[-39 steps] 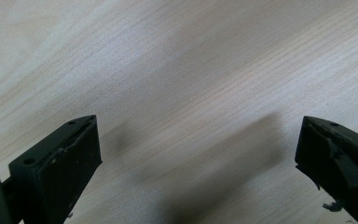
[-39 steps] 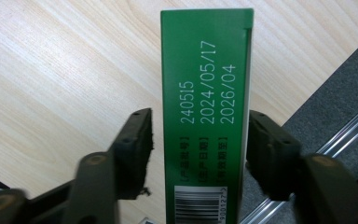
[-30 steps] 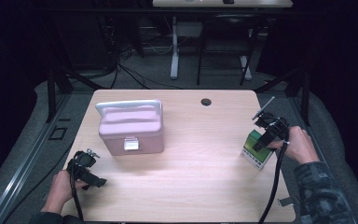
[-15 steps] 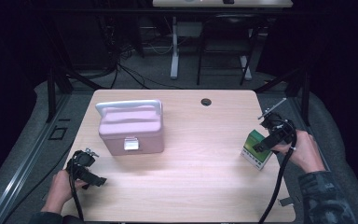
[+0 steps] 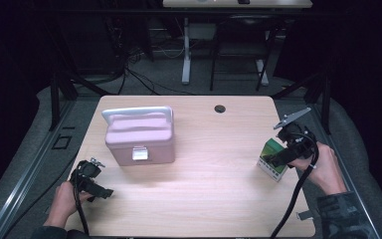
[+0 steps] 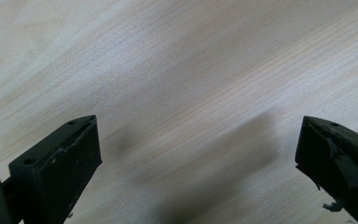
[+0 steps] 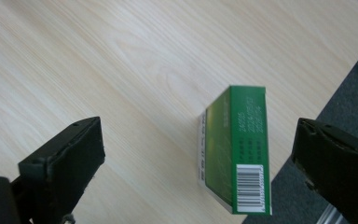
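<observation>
A small green box [image 5: 269, 168] with a barcode stands on edge near the right side of the wooden table [image 5: 204, 199]. My right gripper [image 5: 282, 155] hovers just above and to the right of it. In the right gripper view the green box [image 7: 235, 149] lies below and between the wide jaws of the right gripper [image 7: 198, 140], untouched; those jaws have just been opening. My left gripper [image 5: 99, 189] rests low at the front left, open. In the left gripper view the left gripper [image 6: 198, 140] has bare table between its jaws.
A closed pink case [image 5: 139, 138] with a white handle folded back sits left of centre. A round cable hole [image 5: 220, 108] is near the far edge. The green box stands close to the table's right edge, with grey floor [image 7: 349, 88] beyond.
My right gripper has lifted and drawn back to the right off the green box, which stays standing on the table. The left hand has kept still.
</observation>
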### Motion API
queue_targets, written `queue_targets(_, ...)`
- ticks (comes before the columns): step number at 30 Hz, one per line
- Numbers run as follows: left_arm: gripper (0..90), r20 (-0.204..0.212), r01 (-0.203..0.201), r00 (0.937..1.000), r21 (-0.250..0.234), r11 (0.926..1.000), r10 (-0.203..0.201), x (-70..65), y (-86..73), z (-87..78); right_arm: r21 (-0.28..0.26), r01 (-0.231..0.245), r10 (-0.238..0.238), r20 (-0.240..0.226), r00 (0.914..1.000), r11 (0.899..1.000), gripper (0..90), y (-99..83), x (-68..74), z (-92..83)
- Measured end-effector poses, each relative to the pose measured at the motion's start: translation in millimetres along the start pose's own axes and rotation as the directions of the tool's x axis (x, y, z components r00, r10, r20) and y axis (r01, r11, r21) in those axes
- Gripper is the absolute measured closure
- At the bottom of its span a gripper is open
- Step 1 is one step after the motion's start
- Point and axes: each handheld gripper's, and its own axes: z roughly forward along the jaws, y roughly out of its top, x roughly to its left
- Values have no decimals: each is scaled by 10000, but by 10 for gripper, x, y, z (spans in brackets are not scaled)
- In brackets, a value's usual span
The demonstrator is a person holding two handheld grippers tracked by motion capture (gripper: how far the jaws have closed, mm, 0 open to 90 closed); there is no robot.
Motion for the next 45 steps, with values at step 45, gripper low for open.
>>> queue_targets(45,2,-132,803,9965,-1096,9907,-823,58,10,-292,-1133,-180,-90,-2339,9722,9934,0,-387,789,1066)
